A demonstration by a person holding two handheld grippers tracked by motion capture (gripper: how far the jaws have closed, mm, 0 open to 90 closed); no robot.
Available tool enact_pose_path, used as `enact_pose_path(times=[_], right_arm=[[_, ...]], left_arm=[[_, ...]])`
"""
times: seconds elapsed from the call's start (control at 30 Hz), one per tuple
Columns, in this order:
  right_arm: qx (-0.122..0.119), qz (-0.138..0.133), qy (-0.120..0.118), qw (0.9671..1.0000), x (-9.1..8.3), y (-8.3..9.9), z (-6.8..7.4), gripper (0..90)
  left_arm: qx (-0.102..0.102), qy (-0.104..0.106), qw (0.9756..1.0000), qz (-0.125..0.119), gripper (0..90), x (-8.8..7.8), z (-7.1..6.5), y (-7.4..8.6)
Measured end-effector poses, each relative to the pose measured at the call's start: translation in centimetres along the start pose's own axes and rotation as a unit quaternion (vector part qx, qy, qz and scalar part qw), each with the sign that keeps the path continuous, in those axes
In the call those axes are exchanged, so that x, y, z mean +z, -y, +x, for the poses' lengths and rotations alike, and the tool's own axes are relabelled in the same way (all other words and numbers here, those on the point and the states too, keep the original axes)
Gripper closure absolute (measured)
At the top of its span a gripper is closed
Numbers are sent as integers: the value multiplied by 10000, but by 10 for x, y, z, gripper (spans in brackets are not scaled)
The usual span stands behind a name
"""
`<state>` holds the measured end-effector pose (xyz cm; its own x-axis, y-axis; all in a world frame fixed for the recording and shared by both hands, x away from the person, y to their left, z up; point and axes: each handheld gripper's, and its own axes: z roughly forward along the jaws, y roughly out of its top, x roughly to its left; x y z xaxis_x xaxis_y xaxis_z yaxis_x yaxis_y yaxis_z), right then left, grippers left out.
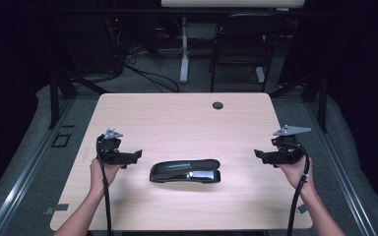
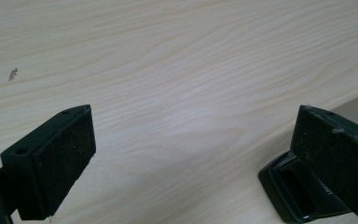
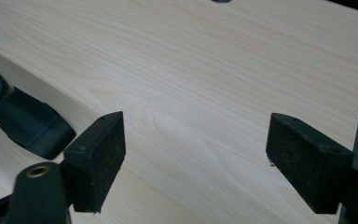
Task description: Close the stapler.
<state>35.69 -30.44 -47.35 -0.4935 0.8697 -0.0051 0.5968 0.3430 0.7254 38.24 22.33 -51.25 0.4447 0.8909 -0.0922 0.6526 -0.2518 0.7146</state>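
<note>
Left gripper [image 1: 137, 155] and right gripper [image 1: 259, 154] both gape wide, hold nothing, flank black stapler [image 1: 185, 171] lying mid-table [image 1: 177, 118], apart from both. Step: approach. Next: move inward, straddle stapler ends, close.

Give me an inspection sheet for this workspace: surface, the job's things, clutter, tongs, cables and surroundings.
Surface: light wood table, with a round grommet hole near its far edge.
Job's things: one black stapler lying flat near the front middle, between the two tongs, touched by neither.
Clutter: nothing seen beyond a small speck on the wood.
Tongs: left tongs open, nothing between the jaws; right tongs open, nothing between the jaws. Both are hand-held and point inward at the stapler.
Cables: one black cable trails from the left tongs, another from the right.
Surroundings: dark room, folding chair and desk leg behind, loose floor wires.
</note>
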Motion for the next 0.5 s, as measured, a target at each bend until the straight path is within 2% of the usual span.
enact_pose_path(times=[0.07, 0.23, 0.33, 0.37, 0.5], right_arm=[[21, 111, -22, 9999, 4, 2, -2, 166], [67, 488, -126, 9987, 21, 9, -9, 118], [132, 885, -215, 9958, 33, 15, -14, 47], [162, 1073, -263, 9937, 40, 19, -17, 10], [195, 1449, -355, 9886, 53, 27, -21, 0]], left_arm=[[48, -13, 9999, 103, 0, 2, 1, 0], [1, 55, 9997, 221, 0, 10, 5, 1], [-29, 115, 9995, 301, 0, 14, 8, 2], [-22, 140, 9993, 349, 0, 15, 8, 2], [-9, 232, 9988, 429, 0, 19, 9, 3]])
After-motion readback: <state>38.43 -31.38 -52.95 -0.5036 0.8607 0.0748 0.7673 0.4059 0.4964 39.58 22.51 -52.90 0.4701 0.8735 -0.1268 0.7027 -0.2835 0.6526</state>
